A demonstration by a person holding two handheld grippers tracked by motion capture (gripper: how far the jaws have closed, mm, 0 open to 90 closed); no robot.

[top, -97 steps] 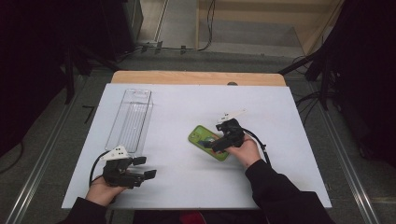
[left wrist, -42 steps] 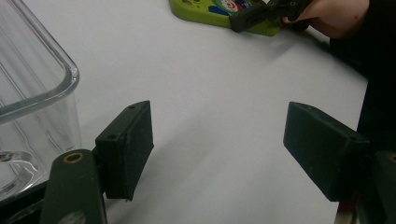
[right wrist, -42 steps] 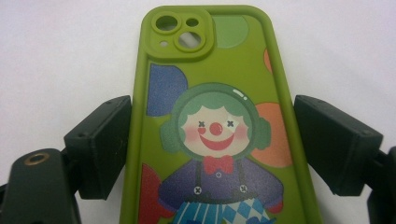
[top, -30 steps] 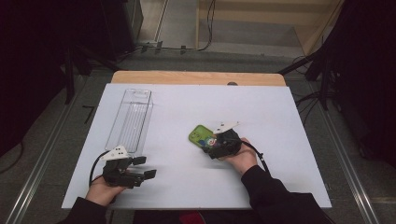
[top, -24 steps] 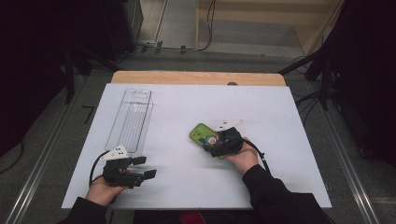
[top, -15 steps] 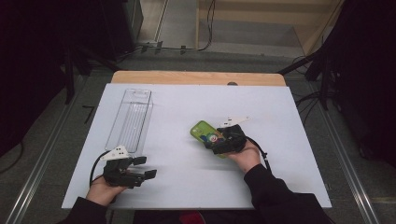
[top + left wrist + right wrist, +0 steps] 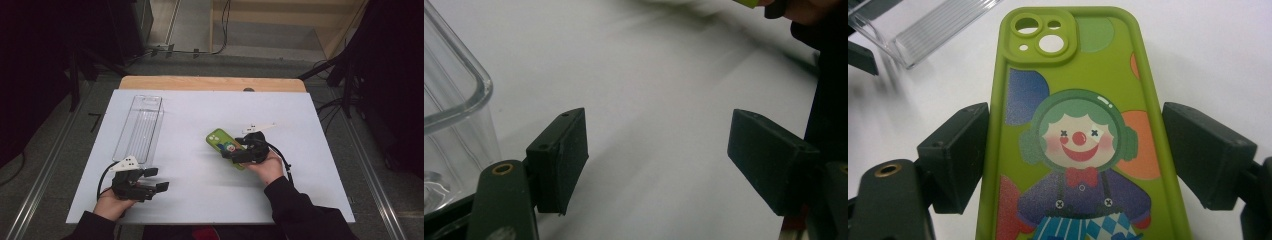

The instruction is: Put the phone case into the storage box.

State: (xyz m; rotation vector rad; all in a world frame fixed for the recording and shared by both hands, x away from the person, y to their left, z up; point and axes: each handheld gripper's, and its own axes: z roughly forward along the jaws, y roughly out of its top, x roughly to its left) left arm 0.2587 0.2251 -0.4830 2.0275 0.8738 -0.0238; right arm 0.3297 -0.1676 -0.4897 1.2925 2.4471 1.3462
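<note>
R jaws clamp green phone case (image 7: 1083, 125), L jaws wide, empty

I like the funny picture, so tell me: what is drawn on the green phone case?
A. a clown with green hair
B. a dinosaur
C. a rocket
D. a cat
A: the right gripper view shows the green phone case between the jaws of the right hand-held gripper, printed with a smiling, red-nosed clown with green hair and a red bow tie.

My right gripper view cuts off the green phone case (image 7: 1083, 150) at the bottom edge. My left gripper view crops the clear tray (image 7: 449, 125), leaving one corner.
</note>
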